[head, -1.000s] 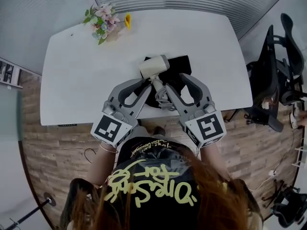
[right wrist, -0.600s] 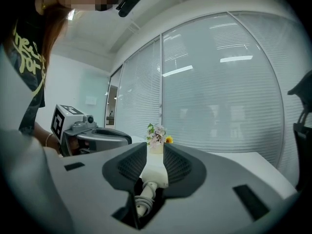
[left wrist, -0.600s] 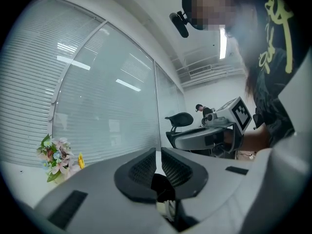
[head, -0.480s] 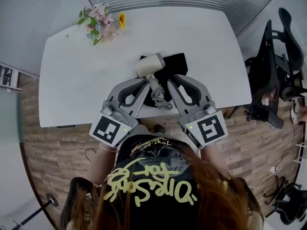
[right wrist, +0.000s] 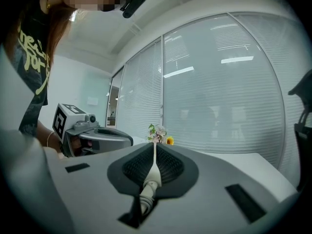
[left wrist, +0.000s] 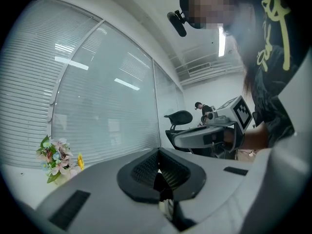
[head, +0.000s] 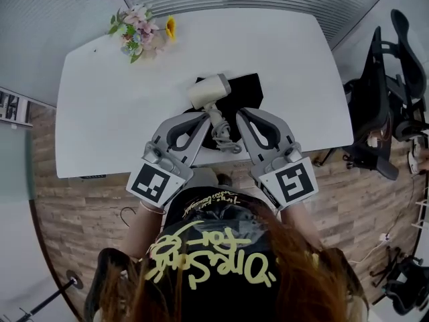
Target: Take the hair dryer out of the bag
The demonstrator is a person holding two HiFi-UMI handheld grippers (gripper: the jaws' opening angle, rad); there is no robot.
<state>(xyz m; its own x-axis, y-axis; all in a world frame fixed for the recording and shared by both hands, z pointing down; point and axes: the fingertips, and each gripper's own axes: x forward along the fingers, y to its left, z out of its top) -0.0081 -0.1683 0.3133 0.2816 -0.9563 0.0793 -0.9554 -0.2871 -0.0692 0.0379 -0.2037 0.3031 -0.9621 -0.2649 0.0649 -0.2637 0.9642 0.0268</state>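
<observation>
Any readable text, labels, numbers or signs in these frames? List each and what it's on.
Yellow lettering on the person's black shirt: graffiti-style and upside down in the head view, not legible.
Small print line above it: too small to read.
Left cube and right cube: square black-and-white markers only, no letters or numbers.
No other text can be made out.

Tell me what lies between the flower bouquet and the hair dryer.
Bare white tabletop only, per the head view, between the pink-and-yellow flower bouquet and the cream plastic hair dryer.
</observation>
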